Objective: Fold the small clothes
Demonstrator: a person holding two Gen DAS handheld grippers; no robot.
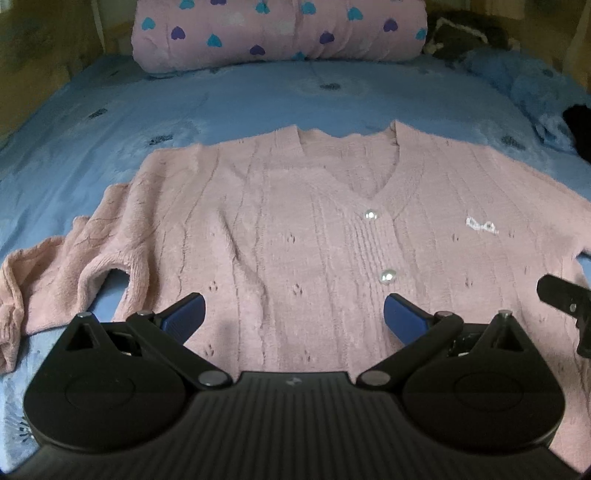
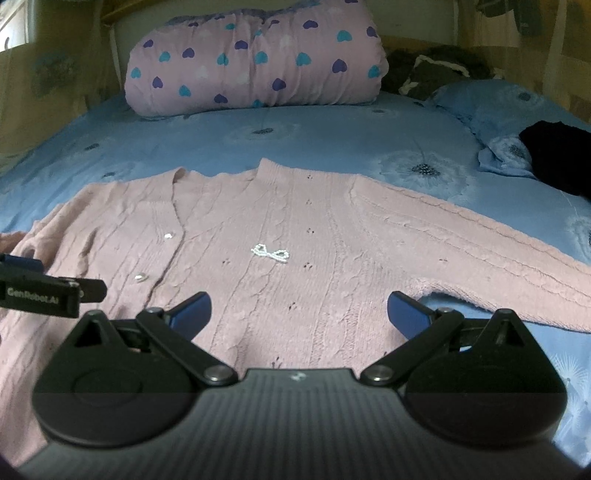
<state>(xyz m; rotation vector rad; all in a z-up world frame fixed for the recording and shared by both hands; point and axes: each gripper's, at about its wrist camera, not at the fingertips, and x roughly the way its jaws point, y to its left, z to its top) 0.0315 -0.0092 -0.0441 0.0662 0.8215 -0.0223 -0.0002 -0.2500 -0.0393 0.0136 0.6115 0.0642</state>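
- Pink cardigan [image 1: 295, 229] is laid out flat, front up, on the blue bed [image 1: 221, 96], collar pointing away from me toward the heart pillow [image 1: 280, 33].
- Left claw [image 1: 293, 317] is wide open over the lower front, just left of the button row, holding nothing. Can't tell if the tips touch the knit or just hover.
- Right claw [image 2: 299, 314] same deal: spread wide, empty, over the lower right part of the body near the armpit.
- Left sleeve [image 1: 48, 273] is bunched up and hanging toward the bed edge; right sleeve [image 2: 480, 251] lies stretched out straight.
- My guess on handling: soft fuzzy knit, light, totally floppy, so it'll sag and stretch if I lift from one spot. Not slippery, though it might drag on the sheet.
- I'd pinch a cuff or the shoulder seam, where the knit looks thicker, and stay off the buttons [image 1: 388, 276] and the little bead bow [image 2: 270, 254], which could snag.
- Nothing looks folded yet, so sleeves first is my bet.
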